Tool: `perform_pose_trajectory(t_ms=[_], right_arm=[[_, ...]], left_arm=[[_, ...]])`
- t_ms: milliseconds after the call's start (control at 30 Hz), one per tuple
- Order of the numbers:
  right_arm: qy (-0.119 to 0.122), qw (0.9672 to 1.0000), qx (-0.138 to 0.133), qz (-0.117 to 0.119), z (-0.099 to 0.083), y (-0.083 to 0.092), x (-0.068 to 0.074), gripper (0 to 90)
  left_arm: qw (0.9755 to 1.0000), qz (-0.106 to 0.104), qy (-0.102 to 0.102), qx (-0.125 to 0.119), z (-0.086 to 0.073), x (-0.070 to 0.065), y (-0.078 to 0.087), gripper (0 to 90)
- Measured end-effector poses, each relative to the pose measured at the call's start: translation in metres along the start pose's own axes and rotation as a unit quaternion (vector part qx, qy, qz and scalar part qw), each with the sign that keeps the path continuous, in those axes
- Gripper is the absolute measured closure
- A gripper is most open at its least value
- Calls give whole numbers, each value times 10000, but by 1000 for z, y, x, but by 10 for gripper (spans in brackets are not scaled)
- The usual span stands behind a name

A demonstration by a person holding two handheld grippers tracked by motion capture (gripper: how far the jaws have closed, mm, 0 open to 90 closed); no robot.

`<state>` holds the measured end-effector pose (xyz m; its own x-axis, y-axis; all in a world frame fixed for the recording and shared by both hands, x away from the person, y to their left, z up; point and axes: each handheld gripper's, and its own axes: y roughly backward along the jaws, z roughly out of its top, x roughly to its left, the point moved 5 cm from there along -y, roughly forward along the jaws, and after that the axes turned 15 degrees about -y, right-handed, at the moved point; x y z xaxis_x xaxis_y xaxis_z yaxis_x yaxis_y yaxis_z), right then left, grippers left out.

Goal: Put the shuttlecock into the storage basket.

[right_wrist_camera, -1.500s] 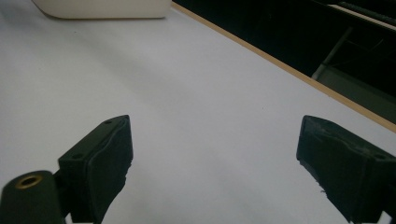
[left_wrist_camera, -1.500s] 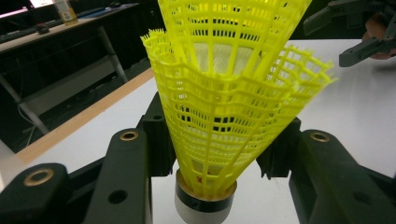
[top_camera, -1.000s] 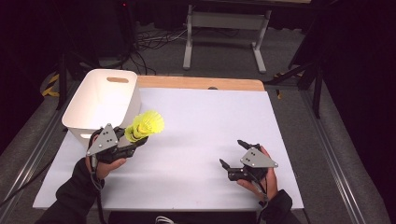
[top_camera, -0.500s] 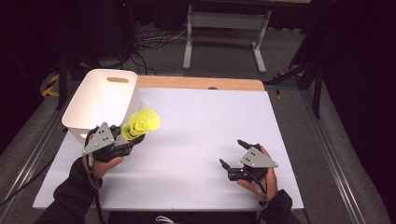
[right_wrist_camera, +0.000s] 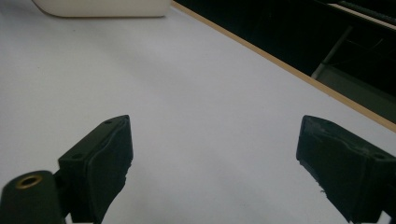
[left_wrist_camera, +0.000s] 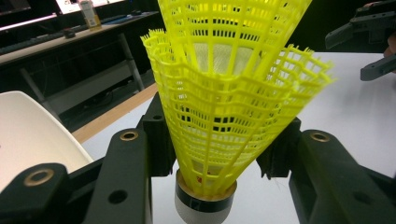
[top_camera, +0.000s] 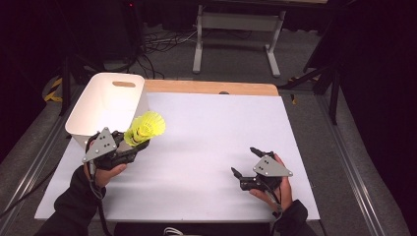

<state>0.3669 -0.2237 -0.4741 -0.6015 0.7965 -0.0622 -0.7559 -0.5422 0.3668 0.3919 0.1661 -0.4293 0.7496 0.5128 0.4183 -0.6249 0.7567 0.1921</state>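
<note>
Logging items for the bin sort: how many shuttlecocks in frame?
2, nested one inside the other: yellow shuttlecocks clamped in the left tongs, beside the white bin. The bin's inside isn't fully visible, so more may be hidden.

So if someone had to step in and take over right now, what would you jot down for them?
Left gripper: shut on the yellow shuttlecocks, apparently two nested together, lifted beside the white bin, not yet over it.
Right gripper: open, nothing between its jaws, resting low over the white table sheet.
Done: shuttlecocks picked up.
Left: probably carry them over the bin's rim and release; that is my guess from where they are.
</note>
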Motion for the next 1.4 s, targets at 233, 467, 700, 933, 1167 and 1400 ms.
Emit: perform_pose_trajectory(t_ms=[233,467,700,933,1167,1400], right_arm=[[2,10000,11,0,0,0,0,114],[-14,10000,19,0,0,-1,0,114],[-6,10000,7,-8,0,0,0,115],[0,10000,7,-9,0,0,0,115],[4,10000,-1,-26,0,0,-1,115],[7,10000,-9,-32,0,1,-1,115]], left_arm=[[10000,29,-4,-8,1,2,4,554],[9999,77,-11,-73,3,4,7,554],[9998,136,-15,-107,6,6,11,554],[9998,178,-37,-113,6,8,14,554],[9996,240,-27,-154,8,10,18,554],[9995,271,-23,-170,8,12,20,554]])
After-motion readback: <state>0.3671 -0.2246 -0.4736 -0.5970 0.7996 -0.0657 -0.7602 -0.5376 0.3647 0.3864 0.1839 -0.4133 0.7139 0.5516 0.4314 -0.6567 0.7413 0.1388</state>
